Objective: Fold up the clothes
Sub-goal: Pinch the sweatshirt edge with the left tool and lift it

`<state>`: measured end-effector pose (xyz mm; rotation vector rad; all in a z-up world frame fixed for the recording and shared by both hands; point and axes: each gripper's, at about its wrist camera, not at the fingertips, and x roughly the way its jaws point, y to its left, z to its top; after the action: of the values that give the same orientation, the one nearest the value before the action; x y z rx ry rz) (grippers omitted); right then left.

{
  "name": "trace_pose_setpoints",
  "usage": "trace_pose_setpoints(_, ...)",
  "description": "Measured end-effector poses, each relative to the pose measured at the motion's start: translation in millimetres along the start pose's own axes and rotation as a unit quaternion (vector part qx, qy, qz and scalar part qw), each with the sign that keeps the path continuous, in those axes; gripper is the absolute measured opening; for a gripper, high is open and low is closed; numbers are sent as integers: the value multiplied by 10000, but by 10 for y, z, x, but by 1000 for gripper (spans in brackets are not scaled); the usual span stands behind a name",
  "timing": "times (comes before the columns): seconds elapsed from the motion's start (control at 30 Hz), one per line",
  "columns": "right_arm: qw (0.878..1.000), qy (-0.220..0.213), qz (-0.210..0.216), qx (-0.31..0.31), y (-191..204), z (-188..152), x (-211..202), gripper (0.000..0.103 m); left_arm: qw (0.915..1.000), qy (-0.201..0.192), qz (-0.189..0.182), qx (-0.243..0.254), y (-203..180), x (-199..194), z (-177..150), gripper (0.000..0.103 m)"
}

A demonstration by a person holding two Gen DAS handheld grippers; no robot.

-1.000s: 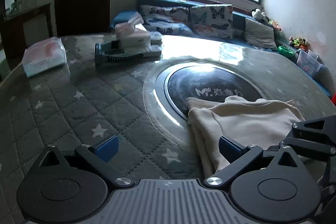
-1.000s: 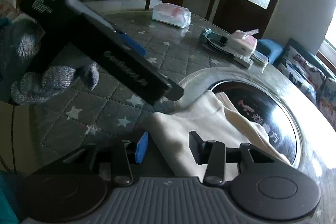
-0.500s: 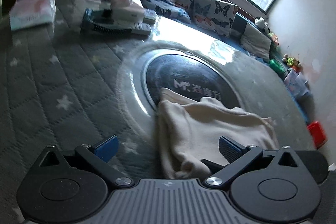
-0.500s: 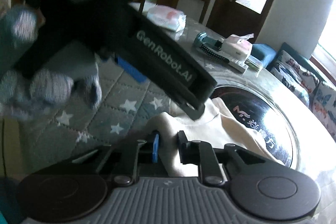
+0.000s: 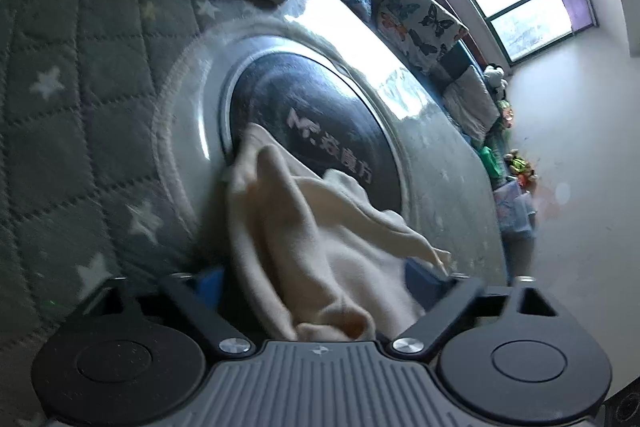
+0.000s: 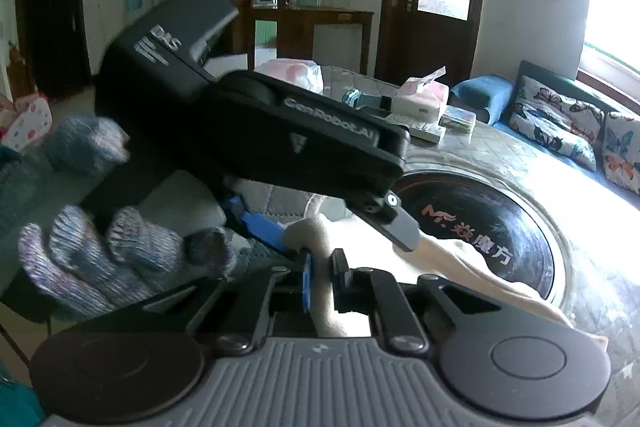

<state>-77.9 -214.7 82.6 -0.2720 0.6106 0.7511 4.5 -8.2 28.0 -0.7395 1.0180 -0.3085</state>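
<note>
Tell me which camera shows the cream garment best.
The left wrist view: the cream garment fills the space between the left gripper's open fingers. The right wrist view shows only a strip pinched in the right gripper, partly hidden by the other gripper.

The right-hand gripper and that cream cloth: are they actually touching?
Touching. In the right wrist view, the right gripper has its two fingers closed tight on a fold of the cream cloth, with fabric pinched between them.

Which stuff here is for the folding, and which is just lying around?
For the folding: cream garment, left gripper, right gripper.

Just lying around: tissue box, pink packet, butterfly cushions, toys.
</note>
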Motion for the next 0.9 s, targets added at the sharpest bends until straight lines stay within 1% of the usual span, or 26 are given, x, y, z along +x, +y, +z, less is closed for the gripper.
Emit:
trace_pose_setpoints(0.03, 10000, -12, 31, 20, -3, -12, -21, 9, 10000, 40, -33, -34, -1, 24, -11, 76)
trace_pose_setpoints(0.07, 10000, -24, 62, 39, -6, -23, -43, 9, 9999, 79, -64, -69, -1, 47, -22, 67)
trace_pose_setpoints(0.1, 10000, -23, 78, 41, -4, -37, -58, 9, 9999, 95, -48, -88, -1, 66, -29, 61)
trace_pose_setpoints(0.13, 9999, -8, 102, 40, -2, -50, -67, 9, 9999, 97, -5, -102, 9, 82, -32, 50)
trace_pose_setpoints(0.17, 9999, 9, 127, 41, 0, -62, -76, 9, 9999, 99, 39, -115, 19, 97, -35, 41)
trace_pose_setpoints(0.23, 9998, 26, 156, 82, -6, -84, -89, 9, 9999, 83, 55, -137, 49, 101, -34, 30)
trace_pose_setpoints(0.3, 9997, 51, 191, 124, -28, -102, -114, 11, 9998, 67, 69, -159, 80, 103, -34, 29)
trace_pose_setpoints(0.4, 9998, 31, 97, 199, -79, -144, -187, 12, 9999, 33, 110, -43, 64, 93, -47, 28)
trace_pose_setpoints(0.43, 9996, 16, 22, 269, -127, -167, -224, 13, 9999, 28, 117, -14, 57, 92, -51, 28)
trace_pose_setpoints(0.47, 9994, 14, -63, 341, -182, -185, -252, 19, 9999, 25, 124, 15, 50, 91, -56, 28)
trace_pose_setpoints(0.5, 9989, 22, -192, 436, -260, -216, -281, 24, 9999, 18, 127, 27, 47, 92, -60, 30)
trace_pose_setpoints(0.6, 9955, 51, -603, 732, -504, -317, -371, 30, 9998, 11, 143, 103, 36, 91, -72, 31)
trace_pose_setpoints(0.7, 9895, 81, -1012, 1026, -748, -418, -461, 43, 9998, 16, 99, 148, 37, 89, -76, 36)
trace_pose_setpoints(0.77, 9845, 126, -1285, 1185, -912, -478, -483, 43, 9999, 18, 49, 156, 29, 112, -82, 41)
trace_pose_setpoints(0.83, 9774, 161, -1506, 1476, -1114, -551, -488, 47, 9998, 8, 1, 187, 13, 125, -89, 45)
trace_pose_setpoints(0.87, 9741, 156, -1587, 1602, -1195, -585, -483, 50, 9997, -6, 9, 259, -8, 126, -97, 46)
trace_pose_setpoints(0.9, 9706, 151, -1668, 1729, -1276, -619, -478, 50, 9994, -20, 31, 330, -26, 130, -107, 46)
